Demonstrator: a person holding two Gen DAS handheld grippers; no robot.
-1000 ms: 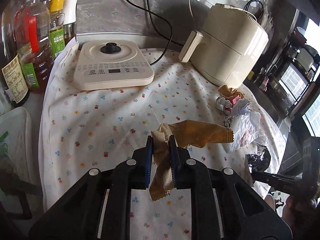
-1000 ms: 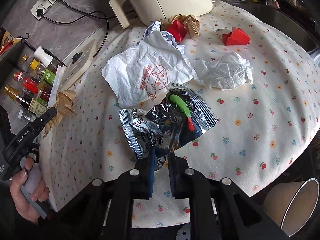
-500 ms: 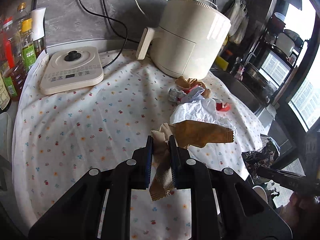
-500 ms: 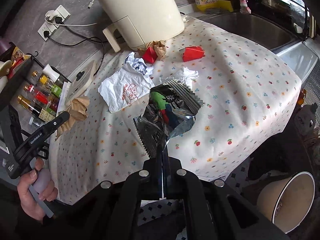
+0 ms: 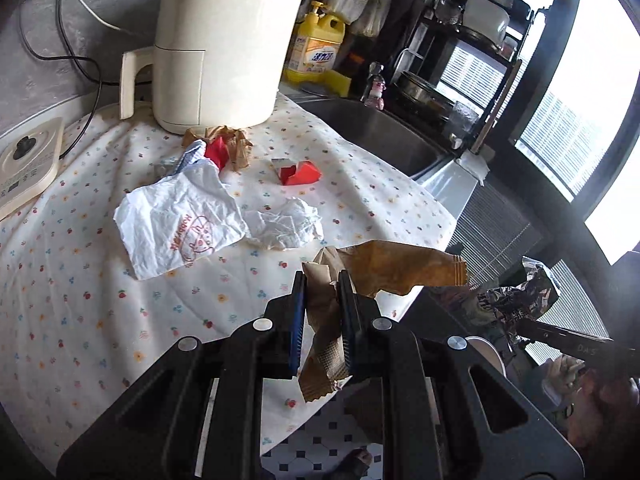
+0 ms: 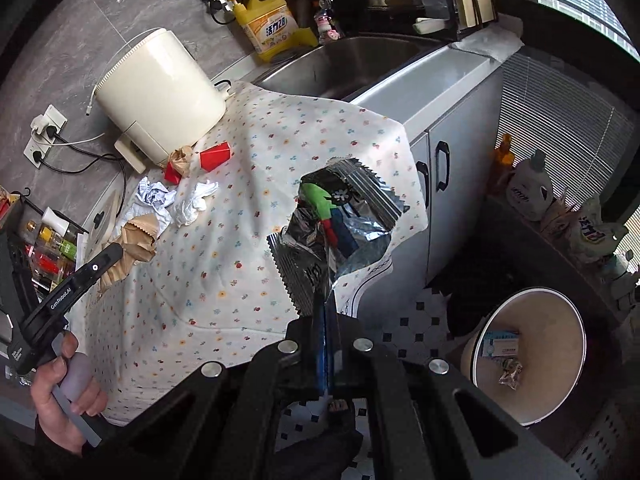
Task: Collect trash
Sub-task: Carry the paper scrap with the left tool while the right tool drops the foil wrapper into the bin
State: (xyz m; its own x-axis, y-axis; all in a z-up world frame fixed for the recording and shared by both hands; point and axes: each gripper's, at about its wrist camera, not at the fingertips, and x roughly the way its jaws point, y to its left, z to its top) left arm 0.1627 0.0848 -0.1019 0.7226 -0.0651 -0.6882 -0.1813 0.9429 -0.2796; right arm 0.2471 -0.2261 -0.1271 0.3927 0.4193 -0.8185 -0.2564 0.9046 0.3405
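My left gripper is shut on a crumpled brown paper wrapper, held in the air over the front right corner of the floral tablecloth. The silver foil snack bag hangs pinched in my shut right gripper, past the cloth's edge and above the tiled floor. That bag also shows at the right of the left wrist view. A tan paper bin with some trash inside stands on the floor at lower right. On the cloth lie a white printed bag, a white tissue and a red carton.
A cream air fryer stands at the back of the cloth, with brown paper and red scraps at its foot. A steel sink and yellow detergent jug lie beyond. A grey cabinet drops below the counter. A person's hand holds the left gripper.
Both grippers swung right toward the counter's end, each carrying its wrapper. The foil bag was lifted off the cloth, and the right jaws went from slightly apart to fully pinched.
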